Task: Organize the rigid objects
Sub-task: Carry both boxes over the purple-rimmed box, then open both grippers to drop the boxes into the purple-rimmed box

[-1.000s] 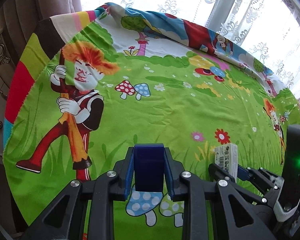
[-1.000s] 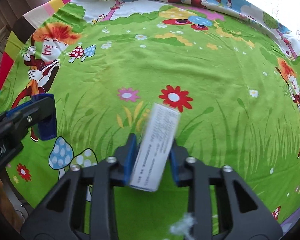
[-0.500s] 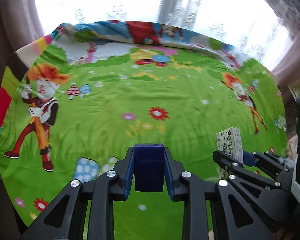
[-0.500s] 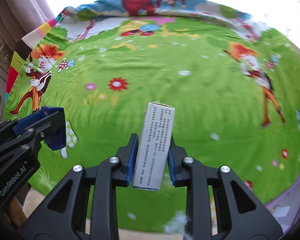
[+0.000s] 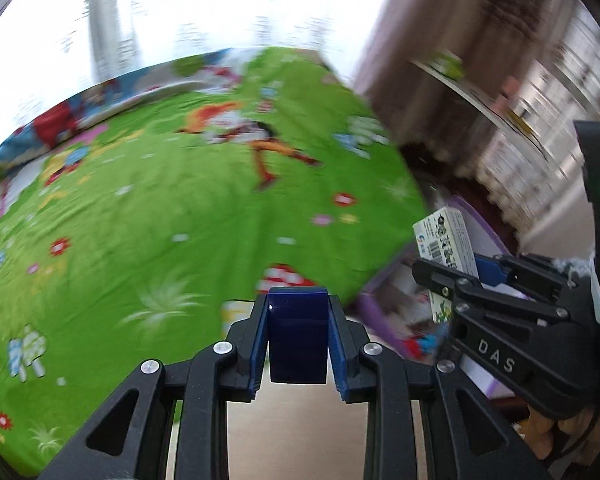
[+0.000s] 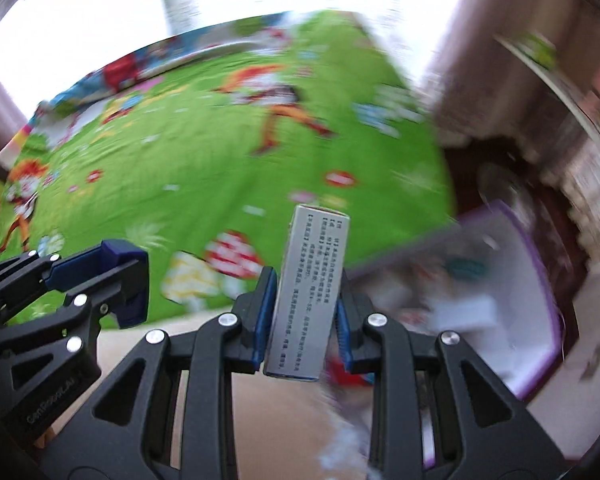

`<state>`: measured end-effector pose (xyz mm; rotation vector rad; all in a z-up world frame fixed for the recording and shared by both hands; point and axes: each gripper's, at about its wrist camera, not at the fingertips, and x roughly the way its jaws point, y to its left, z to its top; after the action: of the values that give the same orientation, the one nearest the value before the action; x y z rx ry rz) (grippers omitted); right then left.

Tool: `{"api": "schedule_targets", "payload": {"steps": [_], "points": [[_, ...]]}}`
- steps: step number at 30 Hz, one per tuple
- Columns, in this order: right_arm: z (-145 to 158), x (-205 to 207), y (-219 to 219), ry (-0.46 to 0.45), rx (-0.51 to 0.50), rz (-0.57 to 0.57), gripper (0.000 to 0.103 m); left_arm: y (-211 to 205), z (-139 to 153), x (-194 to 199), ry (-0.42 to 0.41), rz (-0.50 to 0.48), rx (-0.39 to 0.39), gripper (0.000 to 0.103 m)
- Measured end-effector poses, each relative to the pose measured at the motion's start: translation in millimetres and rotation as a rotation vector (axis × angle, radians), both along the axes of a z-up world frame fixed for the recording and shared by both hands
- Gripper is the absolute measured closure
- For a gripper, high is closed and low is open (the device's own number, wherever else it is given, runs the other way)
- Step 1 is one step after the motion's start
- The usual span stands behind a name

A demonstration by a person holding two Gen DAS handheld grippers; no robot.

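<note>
My left gripper (image 5: 298, 336) is clamped on a dark blue block (image 5: 298, 334), and my right gripper (image 6: 304, 312) pinches a gray printed box (image 6: 310, 292) standing upright between its pads. Both hang past the edge of the green cartoon cloth (image 5: 160, 220), beside a blurred purple-rimmed bin (image 6: 540, 304) on my right.

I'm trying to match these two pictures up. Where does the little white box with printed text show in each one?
Left wrist view: the white box is at the right edge, clamped in the right gripper.
Right wrist view: the white box stands upright in the lower centre, clamped between that gripper's own blue pads.
Shared landmark: the purple-rimmed bin, right of the green cartoon sheet in both.
</note>
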<state>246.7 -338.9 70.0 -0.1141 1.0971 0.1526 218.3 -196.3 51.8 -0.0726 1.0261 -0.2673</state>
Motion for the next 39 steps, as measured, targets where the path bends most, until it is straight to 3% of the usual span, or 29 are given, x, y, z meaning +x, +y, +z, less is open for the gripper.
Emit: {"api": "schedule_targets", "payload": {"steps": [4,12,20,30,33,35,39], "points": [[1.5,-21.1,-71.4,0.004,-0.007,-0.133,0.072,-59.8,2.8,-5.2,-0.007,-0.136,0.016,0.075],[-0.7,-47.2,-162.7,-0.028,-0.041,-0.304,0.072,-145.7,-3.6,-7.2,0.013,-0.278,0.034,0.075],[-12.8,-53.6,-201.9,-0.034,-0.042,-0.375,0.071,-198.2,-19.0,-5.2,0.04,-0.316,0.047,0.074],[-18.4,-56.7,-214.1,-0.036,-0.016,-0.403,0.07,-214.7,-23.3,-3.9,0.03,-0.333,0.046,0.073],[-17.9,-56.1,-213.4,-0.036,-0.012,-0.404,0.06,-215.0,-22.6,-4.6,0.028,-0.334,0.046,0.066],[-16.3,-57.2,-212.5,-0.044,-0.015,-0.407,0.053,-214.3,-21.4,-4.7,0.028,-0.33,0.042,0.051],[-12.9,-59.7,-213.0,-0.054,-0.023,-0.41,0.051,-210.4,-19.3,-6.1,0.022,-0.302,0.056,0.036]]}}
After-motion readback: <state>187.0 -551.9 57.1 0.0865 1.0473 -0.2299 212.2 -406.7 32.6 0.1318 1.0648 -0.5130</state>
